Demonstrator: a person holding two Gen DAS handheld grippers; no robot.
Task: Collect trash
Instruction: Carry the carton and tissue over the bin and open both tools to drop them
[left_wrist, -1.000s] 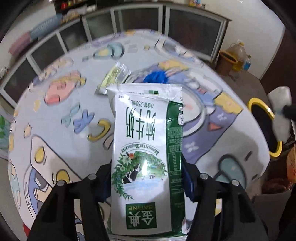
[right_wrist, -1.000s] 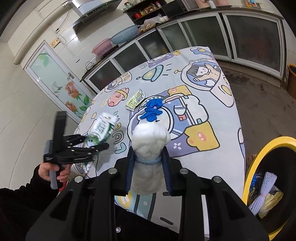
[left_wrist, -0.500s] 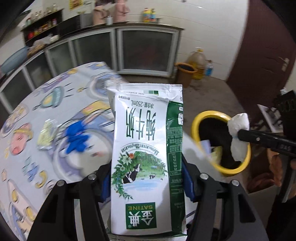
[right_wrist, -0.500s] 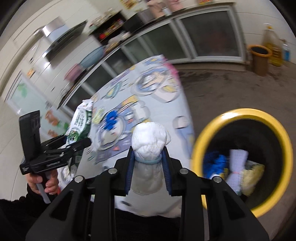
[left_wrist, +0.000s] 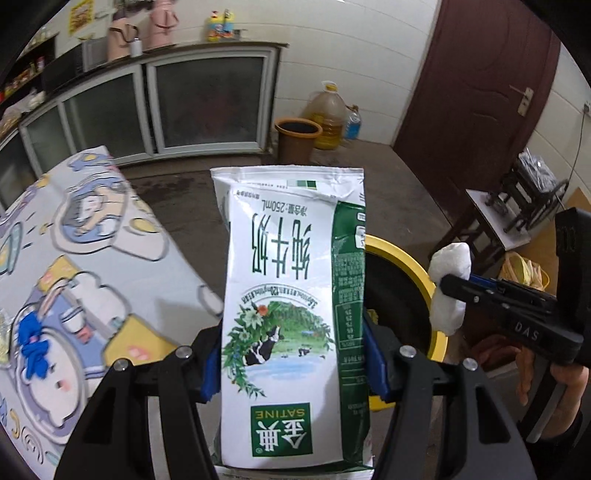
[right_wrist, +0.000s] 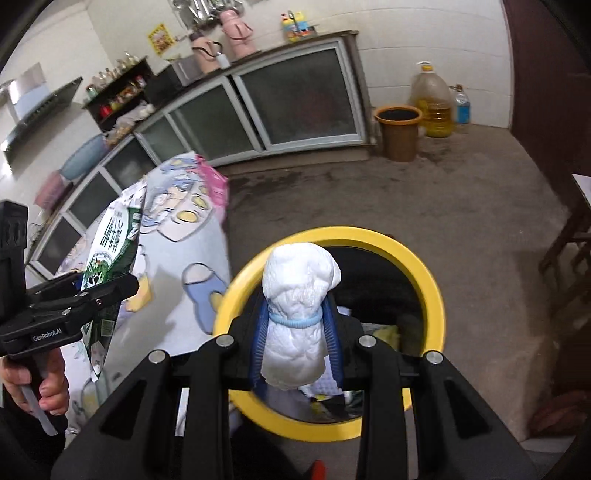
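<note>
My left gripper (left_wrist: 293, 363) is shut on a white and green milk pouch (left_wrist: 291, 314), held upright near the table edge; it also shows in the right wrist view (right_wrist: 110, 254). My right gripper (right_wrist: 295, 345) is shut on a white paper wad (right_wrist: 297, 314) tied with a blue band, held right over the yellow-rimmed bin (right_wrist: 424, 273). In the left wrist view the wad (left_wrist: 448, 288) hangs at the bin's (left_wrist: 406, 258) right rim. Trash lies inside the bin.
The cartoon-print tablecloth (left_wrist: 74, 280) covers the table at left, with a blue crumpled item (left_wrist: 33, 343) on it. A brown bucket (right_wrist: 398, 129) and oil jugs (right_wrist: 432, 103) stand by the cabinets. A dark door (left_wrist: 476, 85) and a small side table (left_wrist: 495, 214) are at right.
Both grippers swung right from over the table toward the bin. The wad now sits directly above the bin opening, and the pouch is in front of its left rim.
</note>
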